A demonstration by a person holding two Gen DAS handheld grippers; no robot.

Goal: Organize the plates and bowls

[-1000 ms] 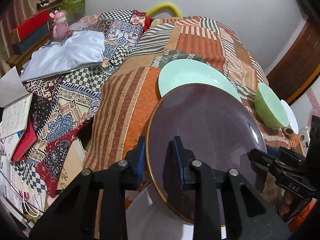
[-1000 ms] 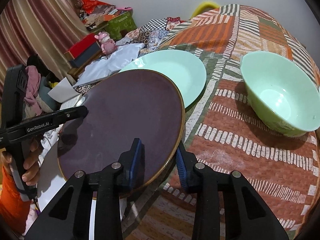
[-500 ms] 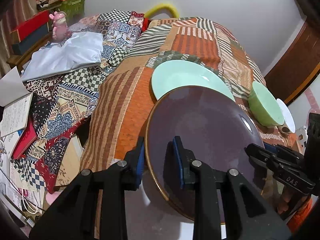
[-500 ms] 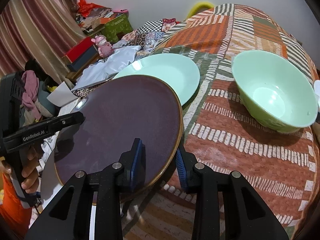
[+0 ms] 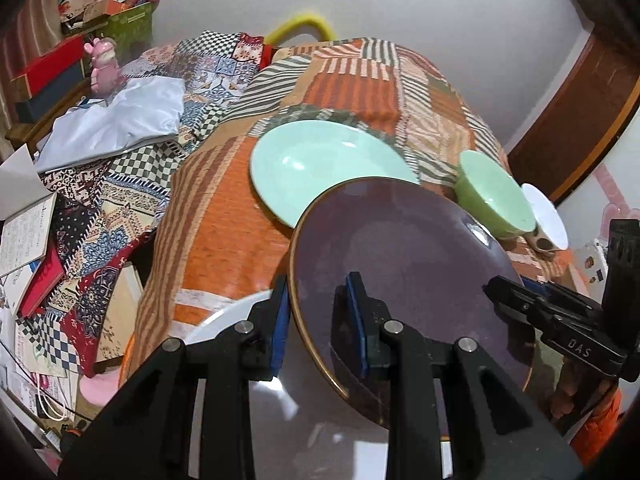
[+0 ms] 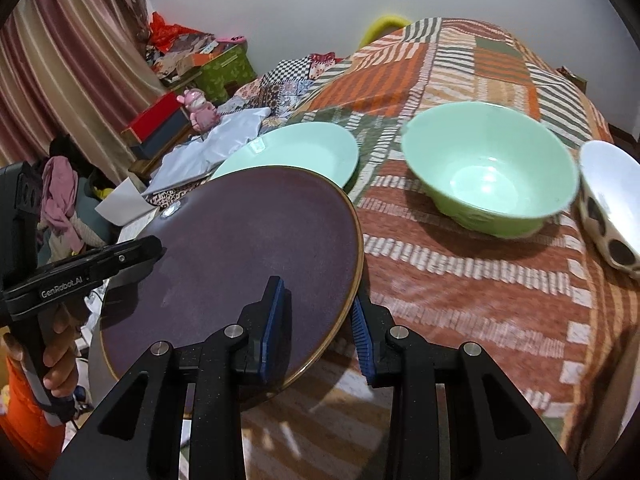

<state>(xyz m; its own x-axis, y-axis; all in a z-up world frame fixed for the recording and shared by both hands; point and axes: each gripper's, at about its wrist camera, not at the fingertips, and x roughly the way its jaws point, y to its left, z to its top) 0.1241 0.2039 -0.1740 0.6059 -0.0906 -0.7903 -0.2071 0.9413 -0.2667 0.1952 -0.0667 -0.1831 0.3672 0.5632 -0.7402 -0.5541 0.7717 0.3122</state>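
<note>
Compared to a second ago, the purple plate [image 5: 404,264] has pulled back from the mint plate [image 5: 324,164], so way more of the mint one shows now, and a white plate [image 5: 224,316] rim has popped out underneath. Left wrist view: the left gripper [image 5: 320,320] is pinching the purple plate's left edge, one blue pad on each face, plate tilted and held up over the patchwork bedspread [image 5: 224,216]. The right gripper [image 5: 532,304] bites the opposite rim. Green bowl [image 5: 492,196] sits further right, with a white bowl [image 5: 546,220] just beside it.

Right wrist view: right gripper [image 6: 318,320] clamped on the purple plate's [image 6: 240,264] near-right rim, left gripper [image 6: 148,248] on the far side. Mint plate [image 6: 292,152] behind, green bowl [image 6: 488,172] and spotted white bowl [image 6: 608,208] to the right.
</note>
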